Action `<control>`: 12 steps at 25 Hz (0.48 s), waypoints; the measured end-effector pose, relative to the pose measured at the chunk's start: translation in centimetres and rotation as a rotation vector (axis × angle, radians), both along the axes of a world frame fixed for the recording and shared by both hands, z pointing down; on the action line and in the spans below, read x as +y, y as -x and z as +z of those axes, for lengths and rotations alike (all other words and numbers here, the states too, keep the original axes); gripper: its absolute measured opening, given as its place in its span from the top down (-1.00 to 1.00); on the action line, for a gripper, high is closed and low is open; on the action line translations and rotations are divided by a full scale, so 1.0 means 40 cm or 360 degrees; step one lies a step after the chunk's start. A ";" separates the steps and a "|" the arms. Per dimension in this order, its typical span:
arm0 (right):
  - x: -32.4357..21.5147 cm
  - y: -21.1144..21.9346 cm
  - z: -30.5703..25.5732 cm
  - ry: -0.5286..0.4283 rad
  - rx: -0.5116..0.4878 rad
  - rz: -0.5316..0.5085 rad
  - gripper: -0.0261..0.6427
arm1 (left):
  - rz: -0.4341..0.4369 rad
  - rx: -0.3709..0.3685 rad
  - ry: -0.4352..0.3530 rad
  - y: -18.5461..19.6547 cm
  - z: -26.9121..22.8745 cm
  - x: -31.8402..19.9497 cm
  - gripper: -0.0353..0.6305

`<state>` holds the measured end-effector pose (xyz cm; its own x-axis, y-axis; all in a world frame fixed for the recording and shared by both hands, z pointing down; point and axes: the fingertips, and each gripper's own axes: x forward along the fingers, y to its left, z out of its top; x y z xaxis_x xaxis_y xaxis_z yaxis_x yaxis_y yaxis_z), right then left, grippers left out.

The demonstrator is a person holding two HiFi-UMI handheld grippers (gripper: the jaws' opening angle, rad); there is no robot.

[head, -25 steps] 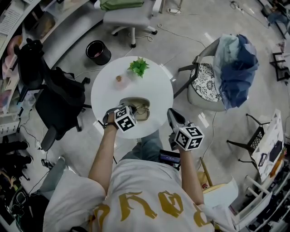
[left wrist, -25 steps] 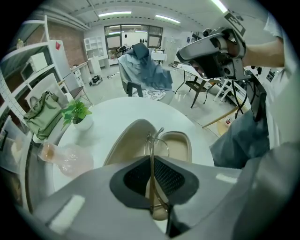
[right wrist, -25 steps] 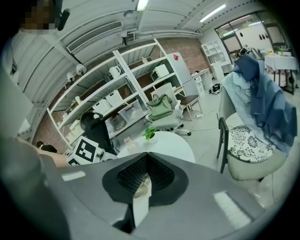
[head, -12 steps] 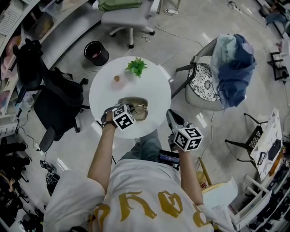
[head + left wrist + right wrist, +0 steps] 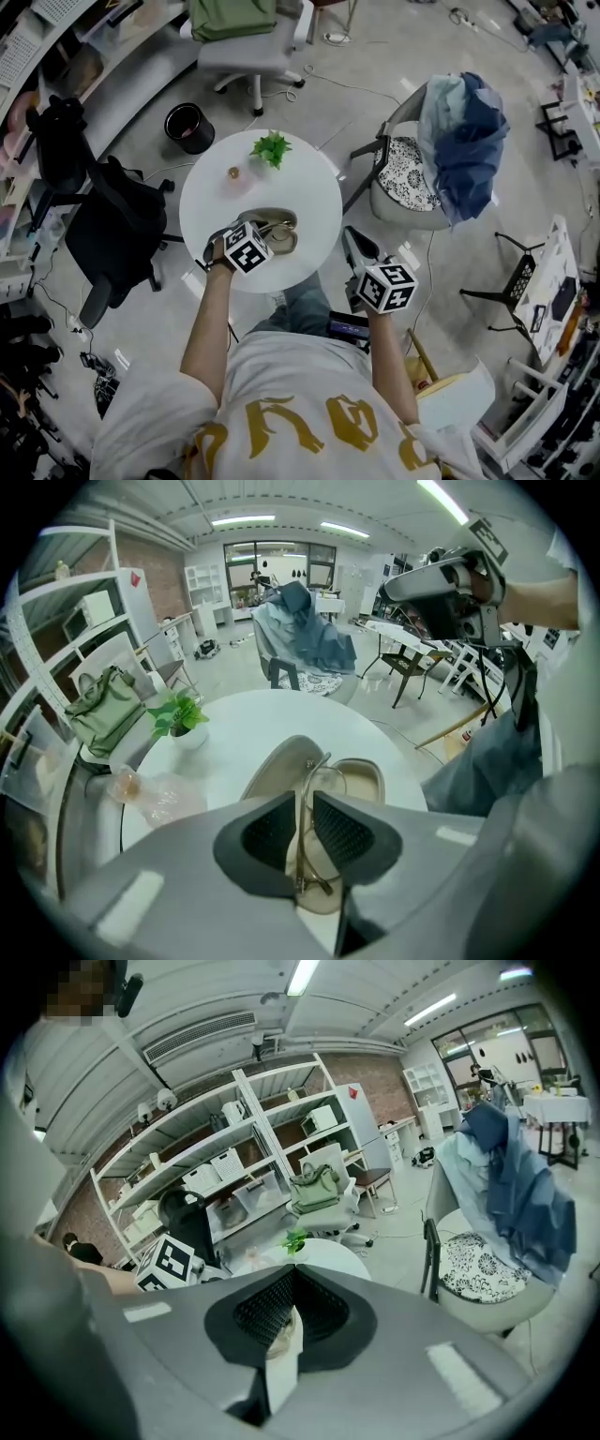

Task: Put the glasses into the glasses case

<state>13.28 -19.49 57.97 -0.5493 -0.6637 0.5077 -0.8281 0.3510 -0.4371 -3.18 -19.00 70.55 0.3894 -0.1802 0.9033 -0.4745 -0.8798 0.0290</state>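
An open beige glasses case [image 5: 277, 232] lies on the round white table [image 5: 309, 192], near its front edge. Its tray [image 5: 367, 778] and raised lid [image 5: 277, 766] show in the left gripper view. Thin metal-framed glasses [image 5: 328, 772] hang over the tray, and my left gripper [image 5: 303, 800] is shut on their frame. In the head view the left gripper [image 5: 262, 235] reaches the case from the front left. My right gripper [image 5: 351, 234] hovers off the table's right edge, shut and holding nothing, and in its own view [image 5: 294, 1279] it looks toward the table.
A small potted plant [image 5: 270, 147] and a crumpled clear bag [image 5: 234, 176] sit at the table's far side. A chair draped with blue clothes [image 5: 459, 141] stands to the right, a black office chair [image 5: 112, 234] to the left, and a black bin [image 5: 188, 127] beyond.
The head view has shifted a little, so the table sits further up and left. Both grippers keep their places relative to the table, and the left still holds the glasses over the case.
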 end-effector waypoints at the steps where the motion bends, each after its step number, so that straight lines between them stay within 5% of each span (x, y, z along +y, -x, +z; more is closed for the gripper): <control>1: 0.001 -0.005 -0.008 -0.0012 0.0003 0.0013 0.85 | -0.0013 0.0010 -0.0010 0.001 -0.009 -0.001 0.71; 12: 0.031 0.028 -0.103 -0.0173 0.0020 0.0015 0.85 | -0.0284 0.0323 -0.0213 -0.007 -0.210 -0.025 0.73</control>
<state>12.17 -18.24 53.85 -0.5367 -0.7203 0.4394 -0.8368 0.3876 -0.3867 -2.90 -20.01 62.15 0.5107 -0.3746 0.7739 -0.6186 -0.7852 0.0282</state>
